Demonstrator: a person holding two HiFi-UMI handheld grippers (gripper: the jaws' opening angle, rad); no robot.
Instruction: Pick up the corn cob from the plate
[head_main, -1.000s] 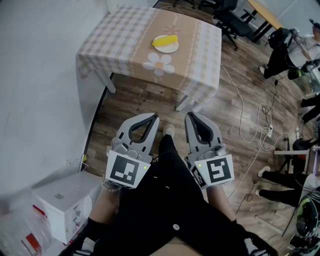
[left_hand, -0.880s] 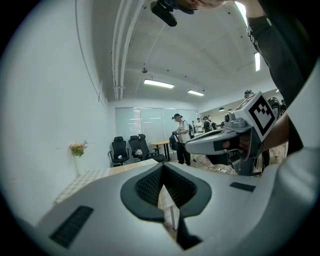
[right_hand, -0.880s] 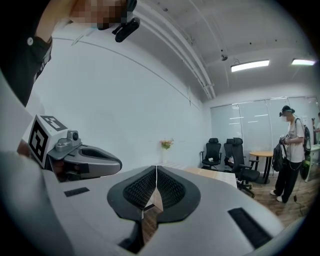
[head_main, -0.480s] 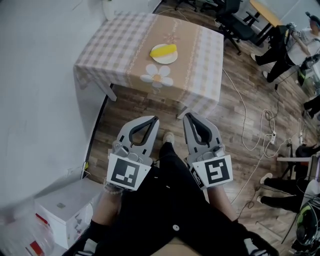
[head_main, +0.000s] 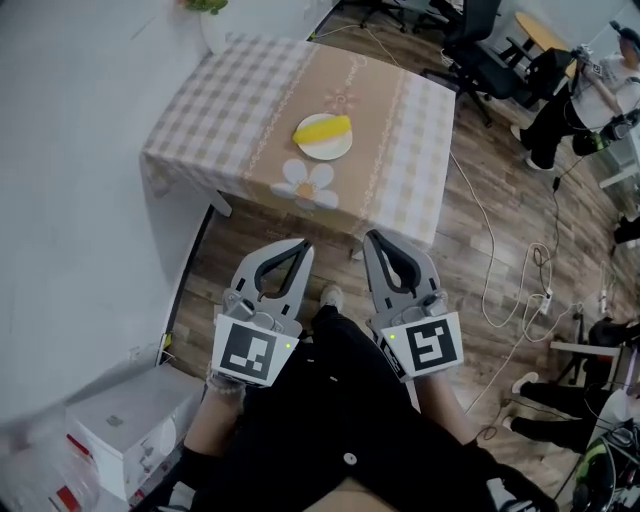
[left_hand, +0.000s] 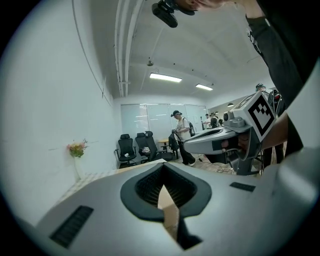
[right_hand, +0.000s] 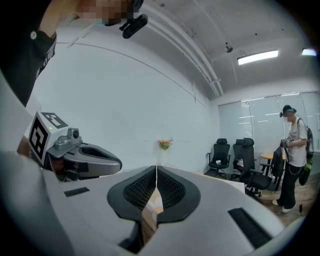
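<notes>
A yellow corn cob (head_main: 322, 129) lies on a small white plate (head_main: 327, 147) in the middle of a table (head_main: 220, 110) with a checked beige cloth, seen in the head view. Both grippers are held side by side well short of the table, above the wooden floor. The left gripper (head_main: 301, 245) is shut with nothing in it, its jaws meeting at the tip (left_hand: 163, 165). Beside it the right gripper (head_main: 369, 238) is likewise shut and empty (right_hand: 156, 169). Neither gripper view shows the corn.
A white wall (head_main: 70, 200) runs along the left of the table. A white box (head_main: 130, 425) sits on the floor at lower left. Cables (head_main: 495, 240) trail across the floor on the right. Office chairs (head_main: 480, 30) and people (head_main: 575, 90) are beyond the table.
Both grippers and the person have advanced toward the table; the table and the plate with the corn now sit lower and closer in the head view. Both jaws stay shut.
</notes>
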